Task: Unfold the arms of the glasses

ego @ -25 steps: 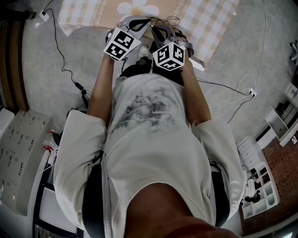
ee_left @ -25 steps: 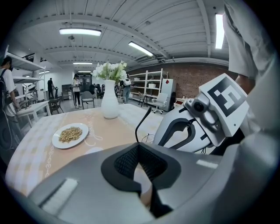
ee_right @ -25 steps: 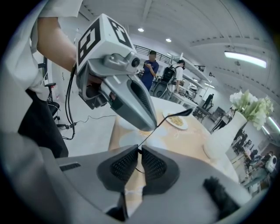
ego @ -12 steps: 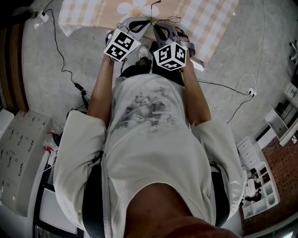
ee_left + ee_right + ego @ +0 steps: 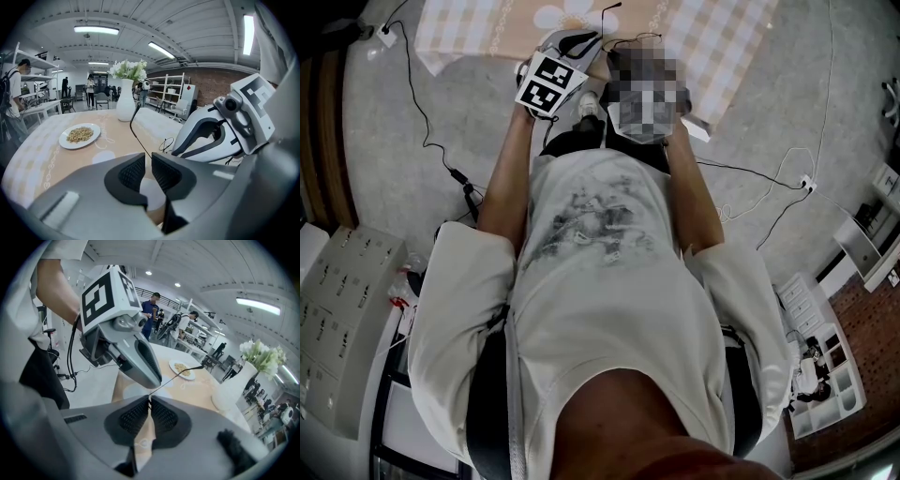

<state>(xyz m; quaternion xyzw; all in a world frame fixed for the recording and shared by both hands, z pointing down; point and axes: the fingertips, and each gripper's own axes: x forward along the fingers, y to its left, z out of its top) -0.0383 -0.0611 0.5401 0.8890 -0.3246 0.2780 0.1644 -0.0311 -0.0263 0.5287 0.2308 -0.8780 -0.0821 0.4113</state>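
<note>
The thin black wire glasses (image 5: 166, 143) hang just over the near edge of the table. My right gripper (image 5: 150, 401) is shut on their frame, and its jaws have closed a little further within the last second. One arm of the glasses (image 5: 183, 373) sticks out from the pinch toward the plate. In the left gripper view this arm (image 5: 133, 129) rises from just beyond my left gripper (image 5: 148, 161). Those jaws have just been opening; a gap shows between the pads, and nothing is pressed in it. In the head view the arm (image 5: 609, 9) points away past the left gripper (image 5: 586, 39).
A checked cloth covers the table (image 5: 722, 47). On it stand a plate of grain (image 5: 79, 135) and a white vase of flowers (image 5: 125, 101). Cables (image 5: 431, 141) trail over the floor, white storage units (image 5: 825, 375) stand at the right, and people are in the far background.
The glasses arm lay low along the frame a second ago and now sticks up and away from it. The left gripper has shifted slightly toward the table and rolled a little. The right hand stayed still.
</note>
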